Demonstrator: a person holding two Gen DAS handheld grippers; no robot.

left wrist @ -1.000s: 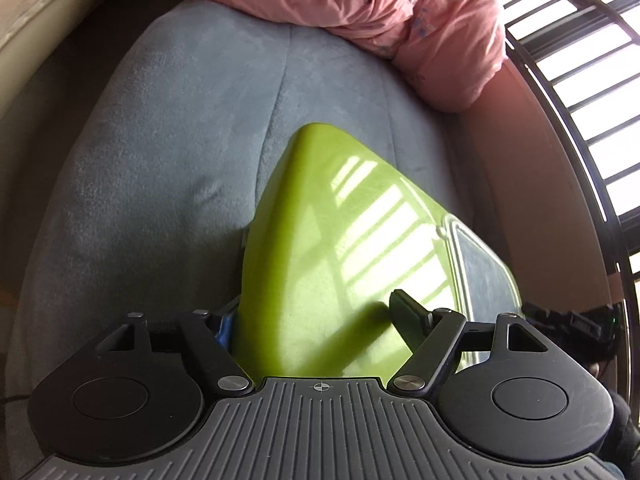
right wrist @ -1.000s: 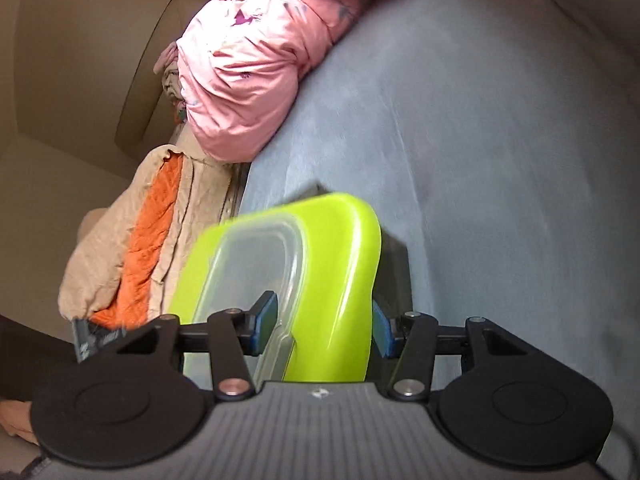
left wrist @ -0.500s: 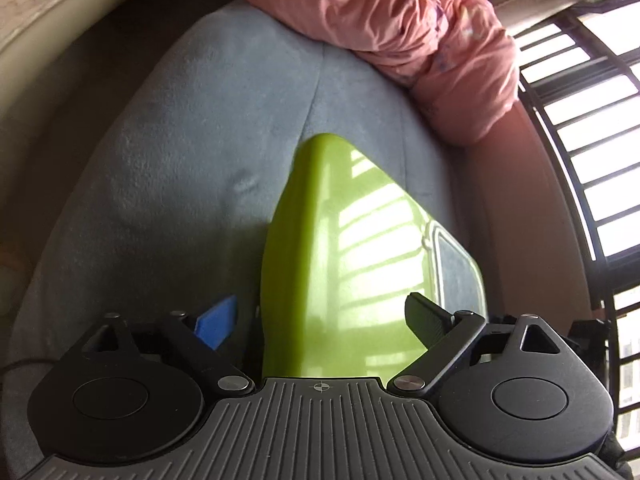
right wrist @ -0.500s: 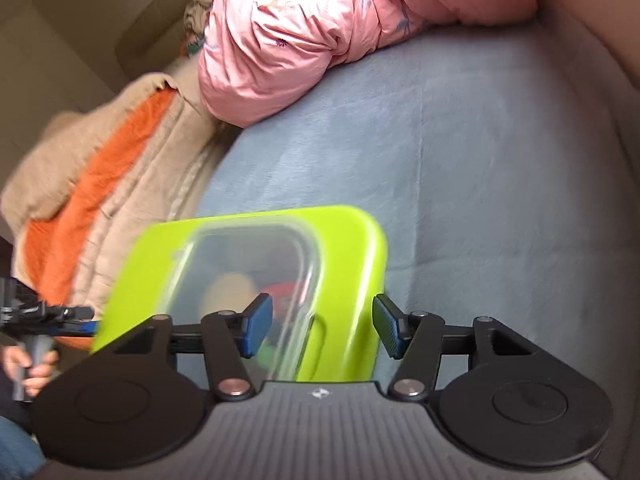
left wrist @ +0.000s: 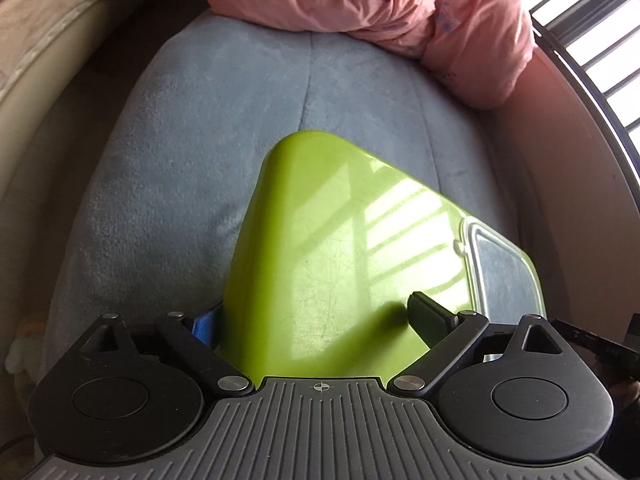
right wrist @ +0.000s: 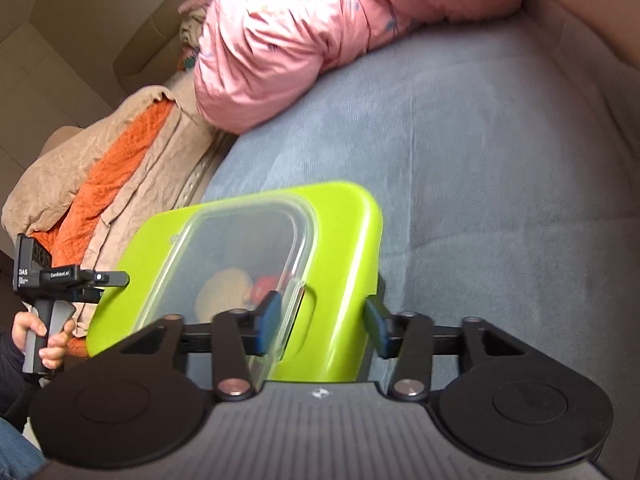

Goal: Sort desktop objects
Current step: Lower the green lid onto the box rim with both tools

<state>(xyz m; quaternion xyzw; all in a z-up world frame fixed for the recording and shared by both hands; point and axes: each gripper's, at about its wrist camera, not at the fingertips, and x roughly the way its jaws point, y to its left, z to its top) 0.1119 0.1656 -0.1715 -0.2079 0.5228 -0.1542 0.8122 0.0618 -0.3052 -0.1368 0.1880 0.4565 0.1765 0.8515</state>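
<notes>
Right wrist view is showing the right gripper [right wrist: 320,322] closing its jaws across one end of the green box [right wrist: 340,240]; blue pads are sitting either side of the wall and clear lid [right wrist: 244,248], not yet plainly pressing. At the opposite end, the left gripper [left wrist: 308,320] is opening wide around the box. The box is resting on the grey cushion [right wrist: 480,140], small items showing inside. Beyond it, pink bedding [right wrist: 300,40] is lying heaped. Judging by this, the handover of the packed box is underway; next, a firm right-hand pinch before lifting.
</notes>
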